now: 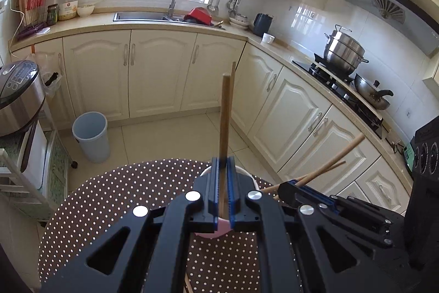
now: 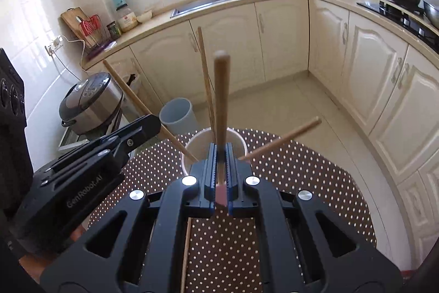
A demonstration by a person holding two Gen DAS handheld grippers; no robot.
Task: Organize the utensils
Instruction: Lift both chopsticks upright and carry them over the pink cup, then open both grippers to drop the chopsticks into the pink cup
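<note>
The left gripper (image 1: pixel 222 164) is clamped narrow on a pair of thin wooden chopsticks (image 1: pixel 225 111), which rise toward twelve o'clock in its own view, square-cut and pale brown; the right gripper (image 2: pixel 221 148) is pinched just as tight on a thicker round wooden handle (image 2: pixel 221 89) with a pink part showing low between its pads, probably a spoon or spatula, though the head is hidden. The target, a white cylindrical utensil cup (image 2: pixel 192 146), stands on the round surface (image 2: pixel 301 169) under a brown cloth dotted white, just beyond both sets of fingertips at twelve o'clock. In the right wrist view another wooden stick (image 2: pixel 285 137) leans out of the cup toward two o'clock, and a loose chopstick (image 2: pixel 186 251) lies flat on the cloth at six o'clock, still to be gathered. The step in hand looks like lowering both held pieces into the cup; it would go best one gripper at a time, since the two sit close together above a narrow mouth and could knock each other. Bring each tip inside the rim before letting go, keep the shafts near upright, and steer clear of the leaning stick. The smooth wood is slim and light, so a gentle release should stop it bouncing out, and the light cup could tip if nudged
</note>
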